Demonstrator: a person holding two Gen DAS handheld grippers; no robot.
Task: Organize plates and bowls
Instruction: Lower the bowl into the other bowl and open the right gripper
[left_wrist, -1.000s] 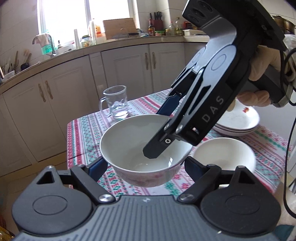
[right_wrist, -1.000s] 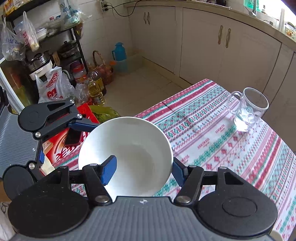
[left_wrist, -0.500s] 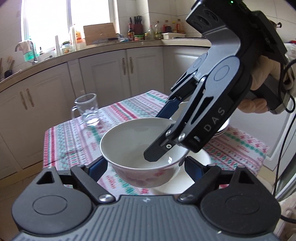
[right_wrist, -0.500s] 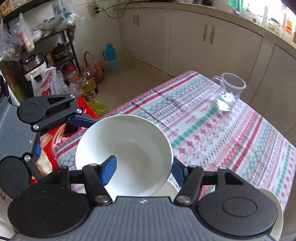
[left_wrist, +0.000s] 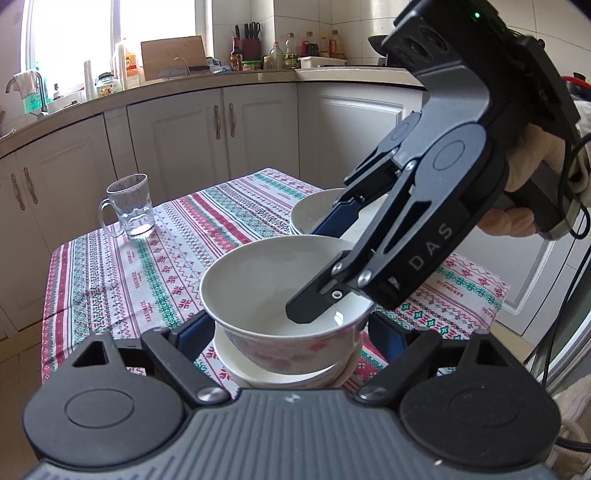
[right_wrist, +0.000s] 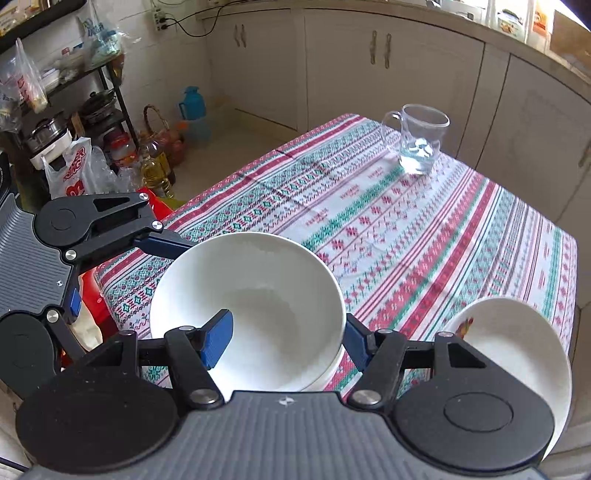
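Observation:
A white bowl with pink flowers (left_wrist: 280, 295) sits low over a second white bowl (left_wrist: 258, 369) on the table. My left gripper (left_wrist: 291, 328) has a blue finger on each side of the bowl's base, closed on it. My right gripper (right_wrist: 288, 332) straddles the bowl's rim (right_wrist: 247, 291): one finger inside, one outside. In the left wrist view the right gripper's finger (left_wrist: 314, 299) reaches into the bowl. A stack of white plates (left_wrist: 317, 210) lies behind; it also shows in the right wrist view (right_wrist: 517, 343).
A glass mug (left_wrist: 129, 210) stands at the far corner of the patterned tablecloth (left_wrist: 166, 266); in the right wrist view the mug (right_wrist: 417, 144) is far right. White kitchen cabinets (left_wrist: 221, 129) lie beyond. Bags and bottles (right_wrist: 122, 158) crowd the floor.
Both grippers have carried the bowl to the right and down over the second bowl. The mug and tablecloth have slid left in the left wrist view.

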